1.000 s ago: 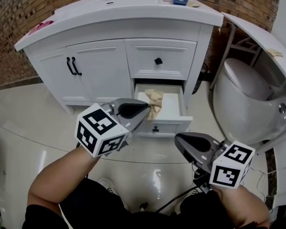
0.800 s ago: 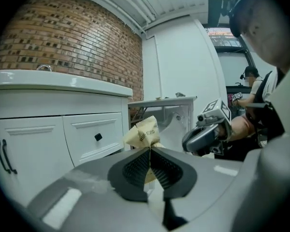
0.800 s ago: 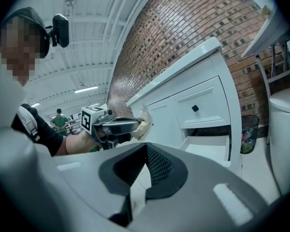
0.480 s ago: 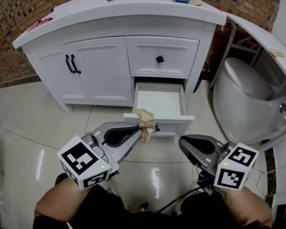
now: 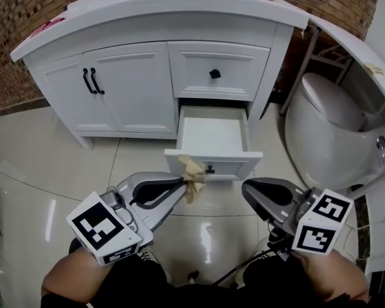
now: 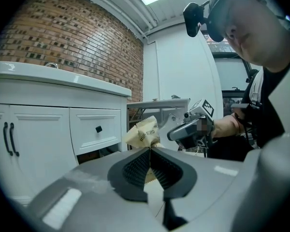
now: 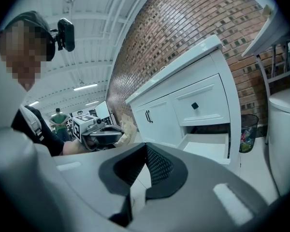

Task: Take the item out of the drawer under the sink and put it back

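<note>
Packet [image 5: 194,172] now outside drawer [image 5: 213,162], pinched in left gripper [image 5: 182,186] jaws.

Each claw is a smooth grey shell that tapers to a point, and black ribbed pads [image 6: 135,167] line its inner faces. Behind the left claw [image 5: 185,183] sits the left cube [image 5: 102,230], white with black square markers. The right cube [image 5: 322,222] behind the right claw [image 5: 247,186] matches it. A black cable [image 5: 240,269] trails below the right claw. The person wears a black top [image 5: 133,281] and a black head camera [image 6: 194,17].
</note>
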Motion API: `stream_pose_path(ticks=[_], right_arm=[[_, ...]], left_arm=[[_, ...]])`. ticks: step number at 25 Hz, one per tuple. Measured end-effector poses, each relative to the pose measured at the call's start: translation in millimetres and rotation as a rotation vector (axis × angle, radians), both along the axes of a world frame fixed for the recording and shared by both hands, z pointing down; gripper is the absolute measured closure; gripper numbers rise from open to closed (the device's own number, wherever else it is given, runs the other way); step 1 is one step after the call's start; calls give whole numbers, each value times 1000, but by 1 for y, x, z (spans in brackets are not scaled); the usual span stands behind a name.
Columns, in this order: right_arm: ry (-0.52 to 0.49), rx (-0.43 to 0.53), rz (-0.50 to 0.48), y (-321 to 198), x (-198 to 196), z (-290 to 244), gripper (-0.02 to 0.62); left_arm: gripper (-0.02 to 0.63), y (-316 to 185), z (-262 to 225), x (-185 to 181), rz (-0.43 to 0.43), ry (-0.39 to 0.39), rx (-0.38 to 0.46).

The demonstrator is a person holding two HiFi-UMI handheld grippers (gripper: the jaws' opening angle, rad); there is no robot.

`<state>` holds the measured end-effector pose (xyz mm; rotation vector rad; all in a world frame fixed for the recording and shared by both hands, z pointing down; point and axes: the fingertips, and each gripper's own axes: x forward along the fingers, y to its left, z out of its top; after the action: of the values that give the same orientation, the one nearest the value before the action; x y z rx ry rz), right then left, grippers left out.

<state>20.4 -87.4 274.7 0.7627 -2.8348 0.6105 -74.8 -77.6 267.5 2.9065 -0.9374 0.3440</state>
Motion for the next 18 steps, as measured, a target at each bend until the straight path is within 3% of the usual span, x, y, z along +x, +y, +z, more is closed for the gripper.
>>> stream_pose_path(ticks=[18], right_arm=[[14, -10, -9, 3, -3, 5, 592]], left_arm=[[591, -8, 8, 3, -3, 1, -18]])
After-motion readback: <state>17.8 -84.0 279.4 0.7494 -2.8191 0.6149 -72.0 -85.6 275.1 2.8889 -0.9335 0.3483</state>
